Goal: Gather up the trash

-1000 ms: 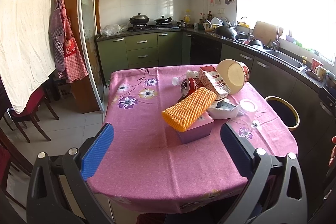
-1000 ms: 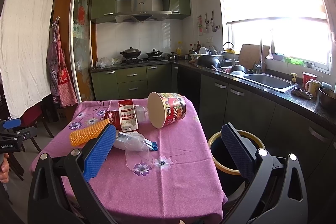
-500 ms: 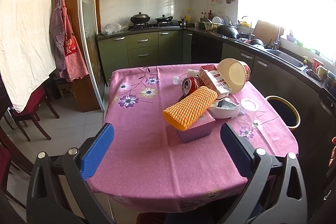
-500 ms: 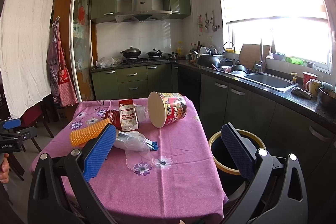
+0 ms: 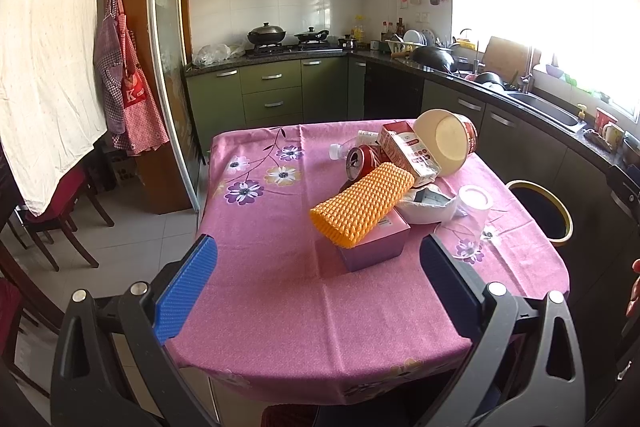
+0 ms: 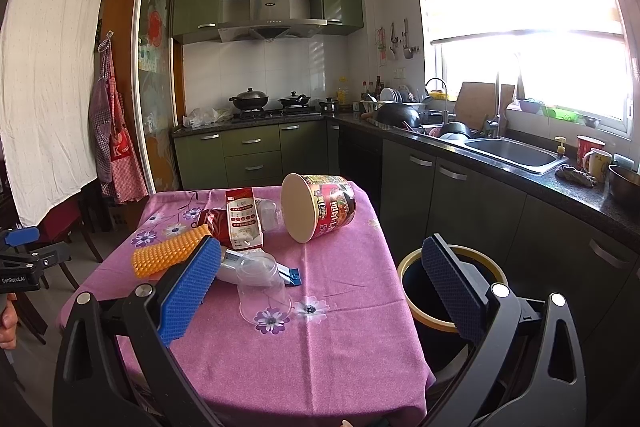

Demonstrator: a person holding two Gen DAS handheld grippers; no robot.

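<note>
Both grippers, left gripper (image 5: 316, 259) and right gripper (image 6: 320, 267), hung spread and empty off the tabletop's (image 5: 280, 291) near edge, facing the foam sleeve (image 5: 362, 203) and plastic cup (image 6: 262, 285), likely choosing trash for the bin (image 6: 412, 269).

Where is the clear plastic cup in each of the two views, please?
Left wrist view: the clear plastic cup stands upside down at right of centre.
Right wrist view: same cup, low and left of centre.
Shared landmark: the big round noodle tub lying on its side behind it.

Apron (image 5: 124, 95), wok (image 6: 249, 100), sink (image 6: 514, 153)
</note>
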